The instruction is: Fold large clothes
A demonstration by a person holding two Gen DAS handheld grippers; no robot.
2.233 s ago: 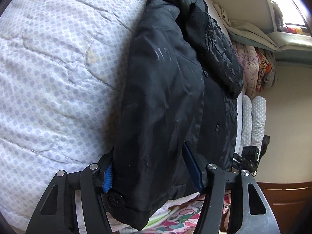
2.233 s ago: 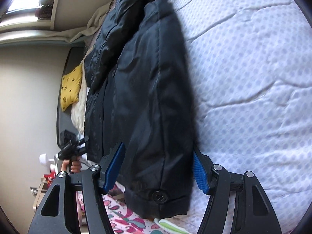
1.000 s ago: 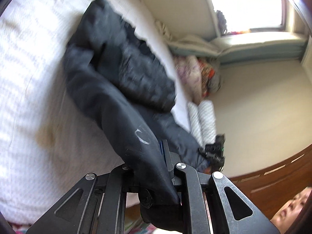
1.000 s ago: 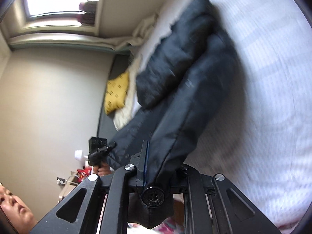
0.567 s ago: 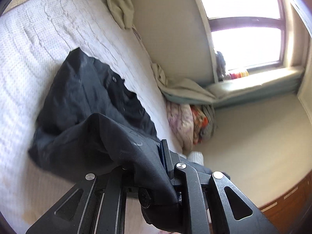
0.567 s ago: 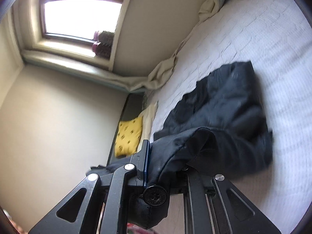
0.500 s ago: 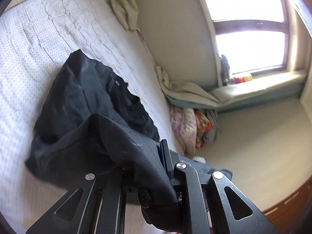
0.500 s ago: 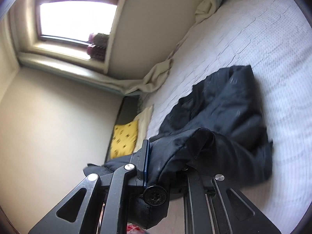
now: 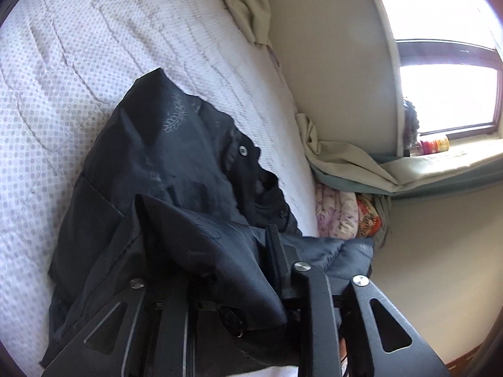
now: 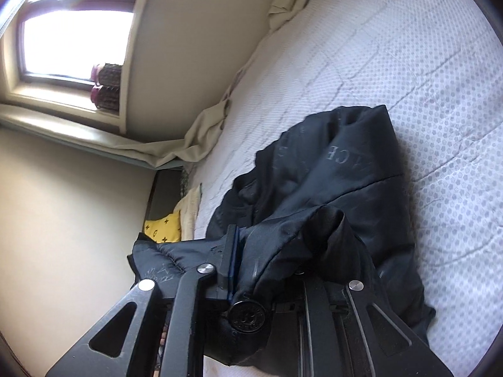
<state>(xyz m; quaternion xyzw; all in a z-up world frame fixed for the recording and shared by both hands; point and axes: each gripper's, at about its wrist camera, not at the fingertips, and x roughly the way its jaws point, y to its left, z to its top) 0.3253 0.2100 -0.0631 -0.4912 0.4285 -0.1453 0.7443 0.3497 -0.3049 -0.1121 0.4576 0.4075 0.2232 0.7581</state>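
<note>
A large black padded jacket (image 9: 163, 169) lies bunched on a white dotted quilt (image 9: 63, 47) on the bed. My left gripper (image 9: 229, 270) is shut on the jacket's lower hem, with a button near the jaws. My right gripper (image 10: 276, 251) is shut on the other hem corner of the jacket (image 10: 333, 169), also by a large button (image 10: 246, 309). Both hold the hem lifted above the far half, which rests on the quilt (image 10: 408, 47). The fabric hides the inner fingers.
A beige sheet (image 9: 339, 160) is bunched along the wall under a window (image 9: 446, 94). Folded floral bedding (image 9: 345, 213) lies at one end of the bed, a yellow pillow (image 10: 163, 227) at the other. The wall runs close behind the bed.
Both grippers shut on the hem corners, lifted them and carried them over the jacket toward its far end. In the last half second they moved a little further forward and lower.
</note>
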